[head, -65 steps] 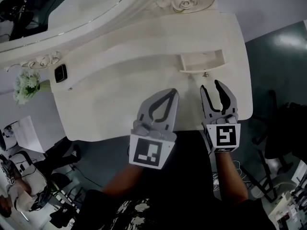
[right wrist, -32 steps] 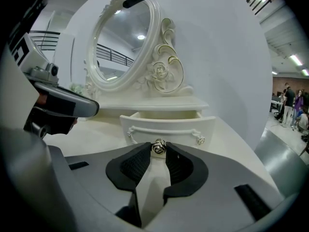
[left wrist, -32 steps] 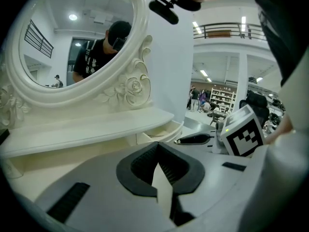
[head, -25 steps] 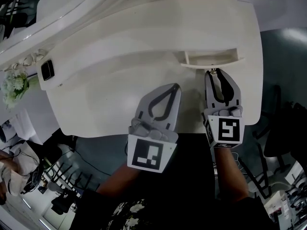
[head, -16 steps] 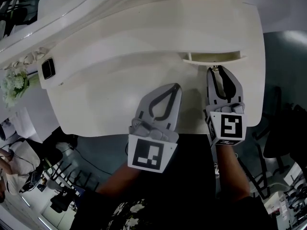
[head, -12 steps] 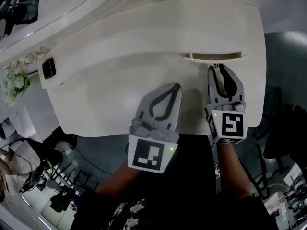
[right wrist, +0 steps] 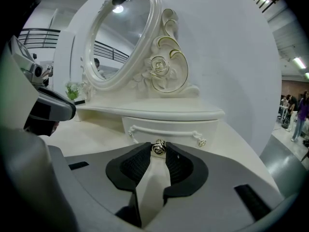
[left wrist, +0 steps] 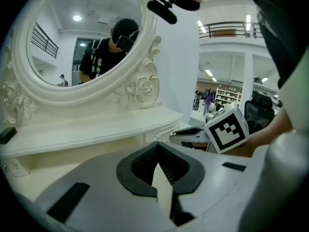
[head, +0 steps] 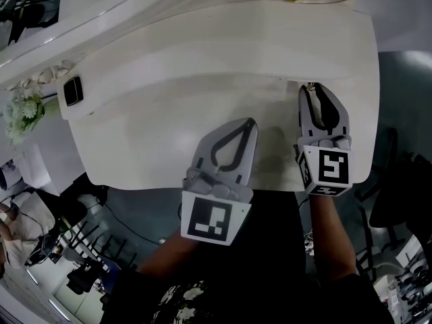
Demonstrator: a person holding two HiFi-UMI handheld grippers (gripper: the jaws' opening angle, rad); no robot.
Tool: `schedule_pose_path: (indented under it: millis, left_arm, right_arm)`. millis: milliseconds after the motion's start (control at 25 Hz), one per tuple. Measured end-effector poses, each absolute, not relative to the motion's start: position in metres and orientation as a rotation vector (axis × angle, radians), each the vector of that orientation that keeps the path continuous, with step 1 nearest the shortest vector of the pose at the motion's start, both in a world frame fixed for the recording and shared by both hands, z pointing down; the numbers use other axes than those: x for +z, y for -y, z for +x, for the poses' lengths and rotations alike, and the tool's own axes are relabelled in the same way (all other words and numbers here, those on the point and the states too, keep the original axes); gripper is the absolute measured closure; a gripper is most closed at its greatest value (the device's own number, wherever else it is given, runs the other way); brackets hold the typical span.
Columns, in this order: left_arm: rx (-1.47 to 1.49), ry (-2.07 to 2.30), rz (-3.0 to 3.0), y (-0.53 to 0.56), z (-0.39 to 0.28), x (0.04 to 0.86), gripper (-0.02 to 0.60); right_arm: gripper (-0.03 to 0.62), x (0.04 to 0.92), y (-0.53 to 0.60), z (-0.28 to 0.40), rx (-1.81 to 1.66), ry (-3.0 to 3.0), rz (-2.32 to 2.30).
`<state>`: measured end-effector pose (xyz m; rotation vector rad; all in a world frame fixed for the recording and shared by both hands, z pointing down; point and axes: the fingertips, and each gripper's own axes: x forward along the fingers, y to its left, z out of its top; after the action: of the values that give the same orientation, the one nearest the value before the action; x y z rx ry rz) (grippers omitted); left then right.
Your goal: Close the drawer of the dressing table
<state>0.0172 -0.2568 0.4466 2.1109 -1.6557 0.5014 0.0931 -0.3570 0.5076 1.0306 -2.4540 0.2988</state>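
- Cream-white paint is covering the drawer (right wrist: pixel 169 130), which in the right gripper view is sitting directly under the shelf (right wrist: pixel 159 114). Its front is looking level with the frame around it, or very nearly so. The right gripper (right wrist: pixel 160 152) is pinching the drawer's small gold knob (right wrist: pixel 159 146) between its jaw tips.
- In the left gripper view, the left gripper (left wrist: pixel 157 149) is pointing towards the mirror (left wrist: pixel 72 37) with its jaws pressed together on nothing. It is staying left of the drawer and well apart from it.
- In the head view, the dressing table (head: pixel 169 113) is showing no drawer box sticking out in front of the shelf edge where the right gripper is reaching. The left gripper is lying low over the tabletop, left of the drawer and taking no part.
- Judging from this, the closing push is nearing its end or is just finishing. The next move is probably calling for a last straight press on the knob to seat the drawer. The jaws should then be parting before the gripper backs away, so that the knob is not dragged outwards.
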Motion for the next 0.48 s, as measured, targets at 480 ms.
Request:
schedule_pose_path:
  millis: [480]
  left_arm:
    - [0.481, 1.658, 2.085, 0.254, 0.014, 0.450, 0.580]
  right_arm:
    - [0.505, 0.509, 0.375, 0.085, 0.259, 2.470, 1.050]
